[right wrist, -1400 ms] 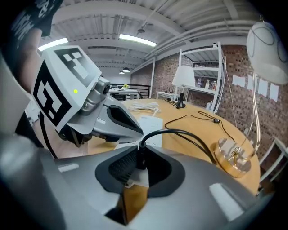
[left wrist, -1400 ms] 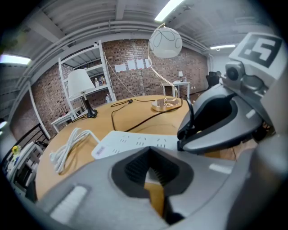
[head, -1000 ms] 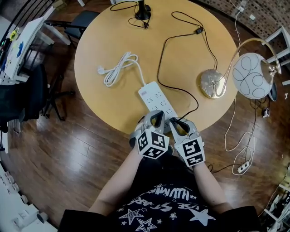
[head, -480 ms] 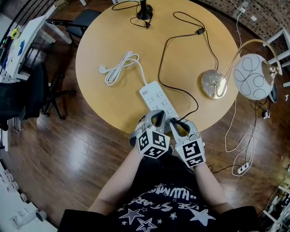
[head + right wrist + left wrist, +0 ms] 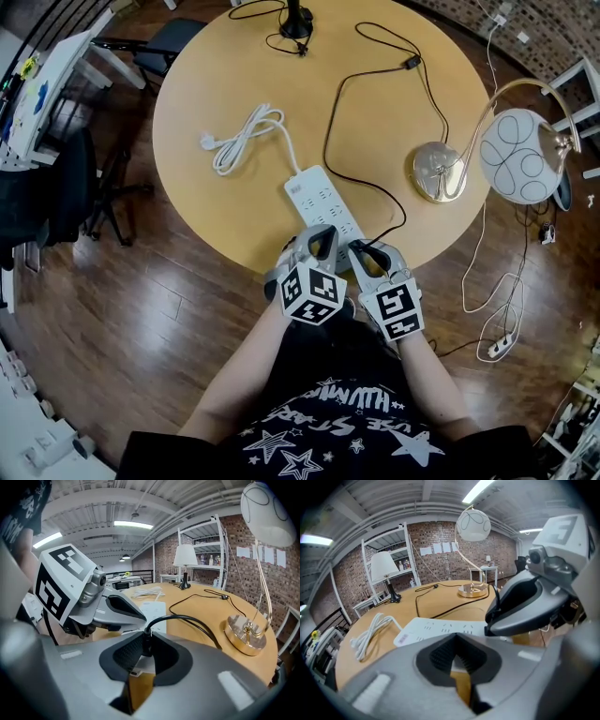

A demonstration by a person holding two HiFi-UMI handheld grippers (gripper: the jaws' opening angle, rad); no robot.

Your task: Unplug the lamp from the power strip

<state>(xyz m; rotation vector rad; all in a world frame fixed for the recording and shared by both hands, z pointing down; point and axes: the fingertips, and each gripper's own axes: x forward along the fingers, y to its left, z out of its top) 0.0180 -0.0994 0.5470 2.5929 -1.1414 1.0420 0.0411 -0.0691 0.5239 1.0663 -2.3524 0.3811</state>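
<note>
The white power strip [image 5: 323, 208] lies on the round wooden table [image 5: 216, 75], its near end at the table's front edge. The lamp's gold base [image 5: 438, 172] and white globe shade [image 5: 517, 157] stand at the right. Its black cord [image 5: 330, 141] loops back to a black plug [image 5: 144, 645] at the strip's near end. My right gripper [image 5: 367, 253] is shut on that plug, pads on either side of it. My left gripper [image 5: 320, 242] sits beside it, closed over the strip's near end [image 5: 440, 629].
The strip's own white cable [image 5: 240, 139] lies coiled at the table's left. A black lamp base [image 5: 296, 22] with its cord stands at the far edge. A dark chair [image 5: 66, 192] is at the left, and white cables [image 5: 495, 309] trail on the wood floor at the right.
</note>
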